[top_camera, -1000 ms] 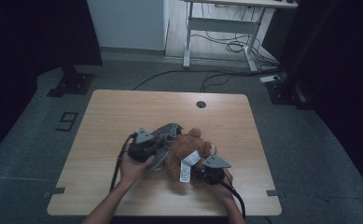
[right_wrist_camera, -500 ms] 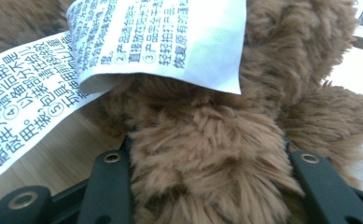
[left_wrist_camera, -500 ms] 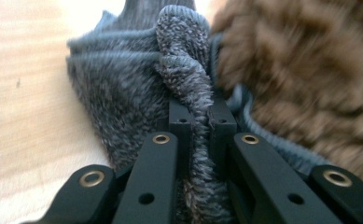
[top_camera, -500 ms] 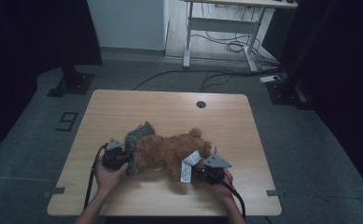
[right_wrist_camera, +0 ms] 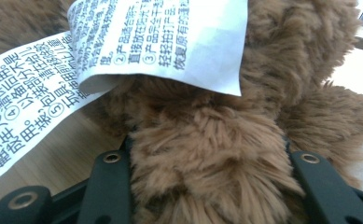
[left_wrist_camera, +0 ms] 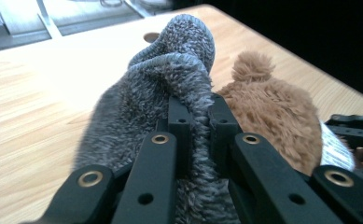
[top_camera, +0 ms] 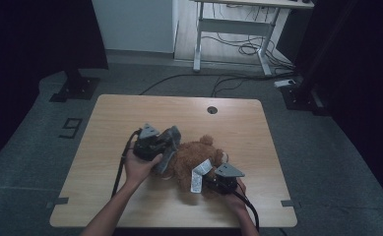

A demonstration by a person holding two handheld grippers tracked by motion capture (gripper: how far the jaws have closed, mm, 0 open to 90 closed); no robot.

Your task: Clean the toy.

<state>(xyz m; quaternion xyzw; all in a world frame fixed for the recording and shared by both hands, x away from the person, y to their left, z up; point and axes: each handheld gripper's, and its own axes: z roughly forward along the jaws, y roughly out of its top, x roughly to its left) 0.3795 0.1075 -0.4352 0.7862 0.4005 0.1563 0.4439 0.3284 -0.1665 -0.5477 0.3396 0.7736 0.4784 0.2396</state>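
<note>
plush bear held beside grey sock.

Printed in black Chinese characters on the white care label sewn to the brown plush toy, folded into two flaps. Readable on the upper flap: a circled 2 ahead of 产品适合存, then 直接放在完全干燥, a circled 3 ahead of 产品久压后, then 轻轻拍打产品 and 恢复原有的蓬松, the line ends cut off by the fold and partly uncertain. Readable on the lower flap, turned at a slant: a circled 4 and a circled 5 among further lines, with 包装 and 玩耍 likely, the rest too skewed to make out. Marked on the grey floor left of the table: a dark blocky figure reading as a 9.
</note>
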